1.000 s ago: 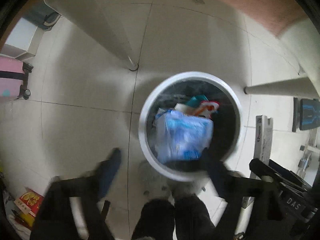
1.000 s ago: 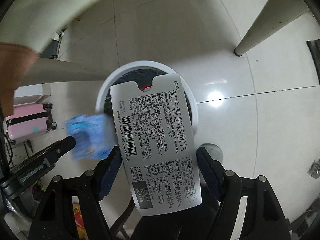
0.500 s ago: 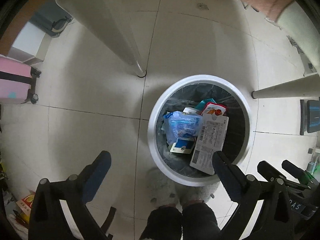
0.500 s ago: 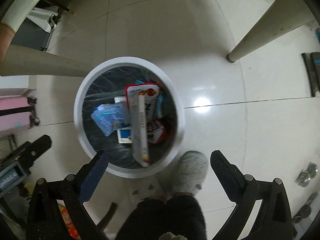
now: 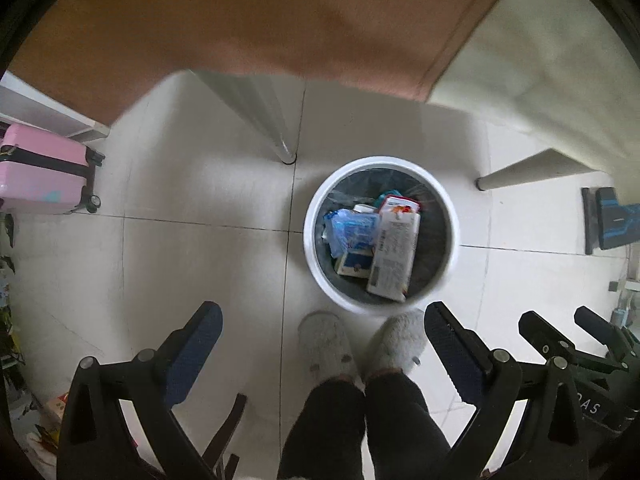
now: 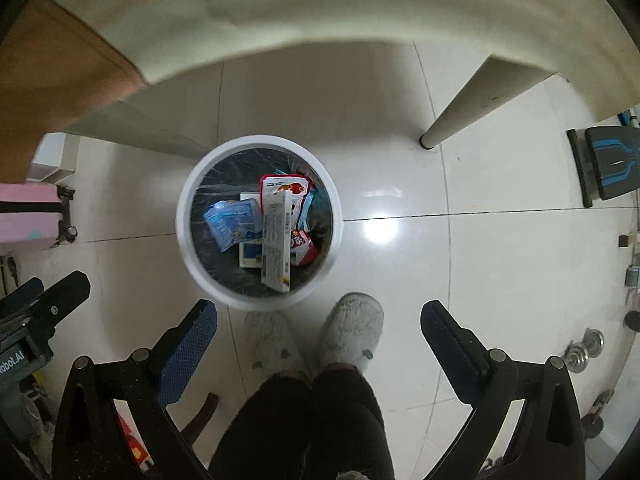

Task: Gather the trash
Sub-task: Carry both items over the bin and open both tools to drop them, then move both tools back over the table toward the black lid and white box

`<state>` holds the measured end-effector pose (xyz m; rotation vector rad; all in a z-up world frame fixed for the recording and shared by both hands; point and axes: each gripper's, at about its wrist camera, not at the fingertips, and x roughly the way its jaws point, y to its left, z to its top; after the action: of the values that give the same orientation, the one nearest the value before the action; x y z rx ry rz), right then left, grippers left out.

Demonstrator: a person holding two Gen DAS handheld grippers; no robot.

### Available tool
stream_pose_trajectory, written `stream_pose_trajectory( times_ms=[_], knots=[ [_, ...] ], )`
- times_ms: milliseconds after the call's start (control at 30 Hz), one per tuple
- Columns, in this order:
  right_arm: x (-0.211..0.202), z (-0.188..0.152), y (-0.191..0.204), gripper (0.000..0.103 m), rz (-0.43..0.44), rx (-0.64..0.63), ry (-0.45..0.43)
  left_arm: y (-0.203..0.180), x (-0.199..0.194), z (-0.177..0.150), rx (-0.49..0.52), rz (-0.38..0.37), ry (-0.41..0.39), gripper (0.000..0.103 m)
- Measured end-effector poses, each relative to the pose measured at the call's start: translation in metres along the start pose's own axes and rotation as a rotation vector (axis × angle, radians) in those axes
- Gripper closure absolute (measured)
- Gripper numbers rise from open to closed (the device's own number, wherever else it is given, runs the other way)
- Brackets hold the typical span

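Trash (image 5: 390,254) below both grippers, down in white bin (image 5: 310,236) on tiled floor (image 5: 180,240): grey printed box on top, blue packet (image 5: 352,230) beside. Left gripper (image 5: 322,350) and right gripper (image 6: 319,342) spread wide, empty, pointing down. Fuzzy slippers (image 6: 352,332) just beside bin.

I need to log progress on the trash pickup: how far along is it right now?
Done: the blue packet and the long white printed box lie in the white bin with other wrappers. In hand: nothing; the left gripper and right gripper are both open and empty above the floor. Left: no loose trash shows on the tiles near the bin; anything on the table above is out of view.
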<state>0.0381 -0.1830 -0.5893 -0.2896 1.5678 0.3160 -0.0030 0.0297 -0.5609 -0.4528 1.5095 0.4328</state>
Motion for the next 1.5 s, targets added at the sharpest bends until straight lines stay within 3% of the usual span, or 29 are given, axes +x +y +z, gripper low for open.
stream_pose_trajectory(
  times_ms=[500, 733, 900, 1100, 1300, 1500],
  knots=[
    [-0.238, -0.056, 0.013, 0.0, 0.047, 0.015, -0.06, 0.001, -0.204, -0.042, 0.054, -0.035, -0.071, 0.0],
    [-0.329, -0.041, 0.016, 0.0, 0.121, 0.057, -0.143, 0.002, -0.278, -0.015, 0.066, 0.032, -0.221, 0.0],
    [-0.389, 0.009, 0.001, 0.0, 0.122, 0.101, -0.245, -0.002, -0.321, 0.034, 0.046, 0.066, -0.358, 0.0],
    [-0.412, 0.088, -0.044, 0.0, 0.074, 0.193, -0.278, -0.035, -0.339, 0.111, 0.056, 0.086, -0.399, 0.0],
    [-0.381, 0.2, -0.091, 0.0, 0.054, 0.221, -0.221, -0.098, -0.338, 0.212, 0.072, 0.06, -0.37, 0.0],
    [-0.338, 0.32, -0.133, 0.0, 0.035, 0.214, -0.137, -0.179, -0.296, 0.324, 0.081, 0.027, -0.232, 0.0]
  ],
)
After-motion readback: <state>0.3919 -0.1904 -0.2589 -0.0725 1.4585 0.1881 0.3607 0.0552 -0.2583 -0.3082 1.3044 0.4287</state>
